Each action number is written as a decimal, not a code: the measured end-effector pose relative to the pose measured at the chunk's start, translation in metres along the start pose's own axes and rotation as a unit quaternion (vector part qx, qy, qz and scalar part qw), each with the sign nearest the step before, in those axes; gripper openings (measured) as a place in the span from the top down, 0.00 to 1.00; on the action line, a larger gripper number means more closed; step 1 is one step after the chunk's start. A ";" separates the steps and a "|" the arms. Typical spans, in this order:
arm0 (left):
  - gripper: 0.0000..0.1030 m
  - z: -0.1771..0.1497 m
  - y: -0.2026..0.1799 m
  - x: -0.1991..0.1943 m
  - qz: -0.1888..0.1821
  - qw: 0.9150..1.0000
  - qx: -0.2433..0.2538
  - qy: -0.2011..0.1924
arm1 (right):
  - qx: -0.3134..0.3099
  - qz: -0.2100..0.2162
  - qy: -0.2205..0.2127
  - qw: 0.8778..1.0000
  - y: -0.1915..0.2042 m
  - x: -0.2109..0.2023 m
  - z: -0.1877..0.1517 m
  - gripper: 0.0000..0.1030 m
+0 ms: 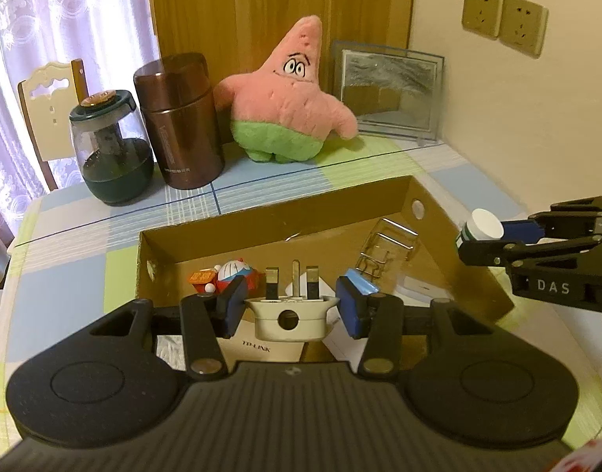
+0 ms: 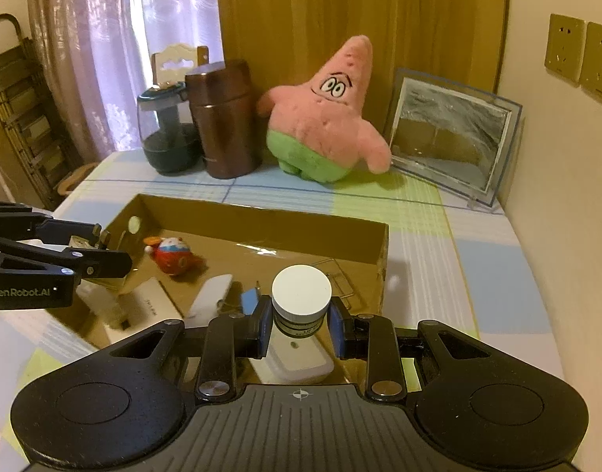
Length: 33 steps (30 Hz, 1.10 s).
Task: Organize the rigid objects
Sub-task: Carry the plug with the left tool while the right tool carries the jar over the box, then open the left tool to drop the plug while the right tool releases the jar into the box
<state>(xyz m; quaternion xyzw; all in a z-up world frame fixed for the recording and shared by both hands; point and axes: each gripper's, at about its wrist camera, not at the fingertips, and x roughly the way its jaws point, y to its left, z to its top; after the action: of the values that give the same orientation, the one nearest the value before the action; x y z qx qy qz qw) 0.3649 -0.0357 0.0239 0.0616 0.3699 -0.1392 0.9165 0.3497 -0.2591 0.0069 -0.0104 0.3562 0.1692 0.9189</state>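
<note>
Left wrist view, nearest: left gripper (image 1: pixel 291 305) fills my lower frame, its blue pads clamped on a white plug adapter (image 1: pixel 289 314), prongs pointing up.
Below the adapter: I see a white TP-LINK box (image 1: pixel 261 348) lying in the cardboard box (image 1: pixel 261 222).
Box contents, 12 o'clock of the adapter: a red and white toy figure (image 1: pixel 230 275) at the far left corner; a clear plastic piece (image 1: pixel 387 247) toward 1 o'clock.
At 3 o'clock: right gripper (image 1: pixel 479 234) reaches in from the frame edge, closed on a white-capped jar (image 1: pixel 483 226).
Back row, 11 to 1 o'clock: dark glass jar (image 1: pixel 112 149), brown flask (image 1: pixel 179 118), pink star plush (image 1: pixel 289 94), framed picture (image 1: pixel 391 94).

Right wrist view, nearest: right gripper (image 2: pixel 301 320), pads pressed on both sides of the white-capped jar (image 2: pixel 301 295), held upright over the near edge of the cardboard box (image 2: pixel 379 259).
Under the jar: I make out a white rounded case (image 2: pixel 301 362).
At 9 o'clock: left gripper (image 2: pixel 104 249) over the box's left side; what it holds is mostly hidden from me here.
Inside, 11 o'clock: the toy figure (image 2: pixel 171 255).
Surface: checked tablecloth (image 2: pixel 497 267).
</note>
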 end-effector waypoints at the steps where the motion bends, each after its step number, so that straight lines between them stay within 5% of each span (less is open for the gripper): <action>1: 0.58 0.001 0.001 0.005 0.001 1.000 0.000 0.003 | 0.001 -0.001 0.002 1.000 -0.001 0.003 0.002 0.74; 24: 0.57 0.007 0.013 0.059 0.014 0.999 -0.023 0.019 | 0.026 0.000 0.035 0.999 -0.014 0.050 -0.001 0.74; 28: 0.41 0.008 0.015 0.053 0.016 0.999 -0.034 -0.001 | 0.032 0.003 0.035 0.999 -0.017 0.050 -0.002 0.74; 33: 0.41 0.011 0.016 0.049 0.020 0.999 -0.028 -0.001 | 0.034 0.000 0.034 0.999 -0.017 0.050 -0.001 0.74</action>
<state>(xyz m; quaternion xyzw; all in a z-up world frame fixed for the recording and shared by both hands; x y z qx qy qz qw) 0.4107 -0.0333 -0.0021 0.0427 0.3718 -0.1106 0.9207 0.3886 -0.2602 -0.0285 0.0153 0.3931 0.1567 0.9059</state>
